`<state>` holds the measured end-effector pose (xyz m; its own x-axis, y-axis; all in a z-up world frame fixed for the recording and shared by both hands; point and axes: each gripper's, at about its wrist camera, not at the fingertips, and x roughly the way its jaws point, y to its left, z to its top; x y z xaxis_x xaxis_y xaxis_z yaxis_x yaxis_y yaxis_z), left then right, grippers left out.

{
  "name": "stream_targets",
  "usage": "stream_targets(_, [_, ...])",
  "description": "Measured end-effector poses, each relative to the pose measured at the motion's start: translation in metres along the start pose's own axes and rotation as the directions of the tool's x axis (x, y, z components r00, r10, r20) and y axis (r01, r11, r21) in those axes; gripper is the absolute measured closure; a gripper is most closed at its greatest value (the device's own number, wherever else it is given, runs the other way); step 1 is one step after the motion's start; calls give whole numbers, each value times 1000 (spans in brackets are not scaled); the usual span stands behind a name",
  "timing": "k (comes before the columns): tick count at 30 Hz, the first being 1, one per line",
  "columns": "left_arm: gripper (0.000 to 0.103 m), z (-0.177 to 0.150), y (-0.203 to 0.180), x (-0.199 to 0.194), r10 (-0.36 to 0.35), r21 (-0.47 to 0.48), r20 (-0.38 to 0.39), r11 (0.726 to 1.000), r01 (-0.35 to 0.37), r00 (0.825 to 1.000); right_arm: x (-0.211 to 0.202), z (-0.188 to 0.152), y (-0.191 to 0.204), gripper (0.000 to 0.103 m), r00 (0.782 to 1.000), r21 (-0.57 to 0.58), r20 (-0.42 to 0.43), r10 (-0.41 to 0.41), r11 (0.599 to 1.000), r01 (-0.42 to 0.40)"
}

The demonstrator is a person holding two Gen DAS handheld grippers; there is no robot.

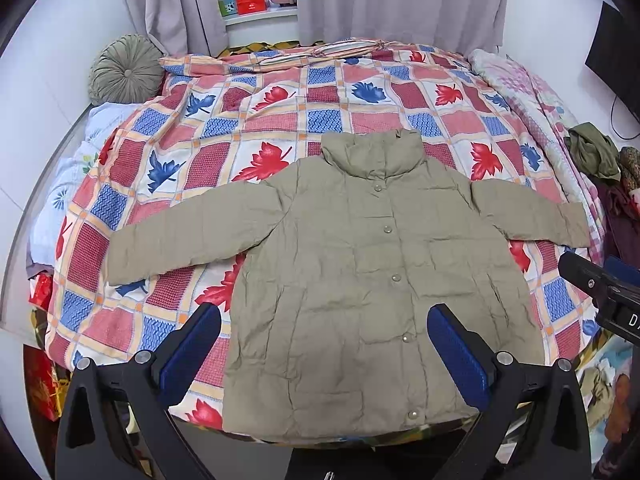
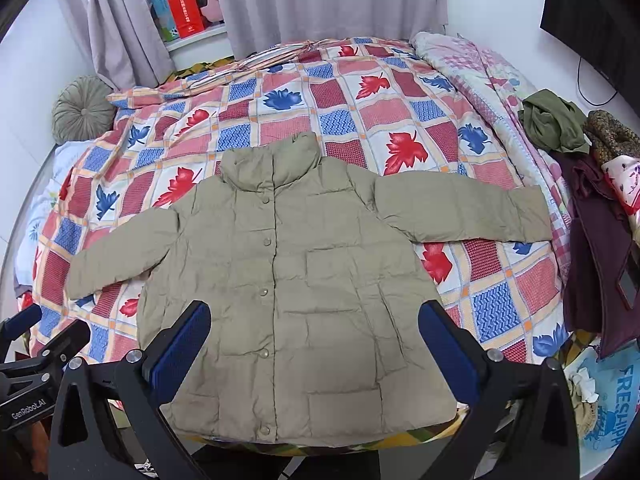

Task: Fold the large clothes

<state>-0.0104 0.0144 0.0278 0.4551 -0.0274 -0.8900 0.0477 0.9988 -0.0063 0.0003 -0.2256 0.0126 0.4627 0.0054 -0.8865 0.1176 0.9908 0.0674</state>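
An olive-tan puffer jacket (image 1: 360,280) (image 2: 304,292) lies flat and face up on the bed, buttoned, collar toward the far side, both sleeves spread out. Its hem reaches the near bed edge. My left gripper (image 1: 324,320) hovers above the hem, open, nothing between its blue pads (image 1: 188,356). My right gripper (image 2: 314,316) also hangs open over the lower part of the jacket. The right gripper (image 1: 604,292) shows at the right edge of the left wrist view, and the left gripper (image 2: 36,344) shows at the left edge of the right wrist view.
The bed carries a patchwork quilt (image 1: 280,120) (image 2: 360,112) with red and blue leaves. A round green cushion (image 1: 126,70) sits at the far left corner. Crumpled clothes (image 2: 560,124) pile up on the right side, with a dark red garment (image 2: 600,264) hanging. Grey curtains (image 1: 400,0) hang behind.
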Motion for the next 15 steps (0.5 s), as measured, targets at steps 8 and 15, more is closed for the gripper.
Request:
stream_targets(8, [0, -1, -2, 0, 2, -1, 1, 1000, -2, 1000, 1, 0, -1, 0, 1000, -2, 1, 1, 1000, -1])
stream_targets(15, [0, 1, 0, 2, 3, 0, -1, 1000, -3, 1000, 1, -1, 0, 0, 1000, -1, 3, 1, 1000, -1])
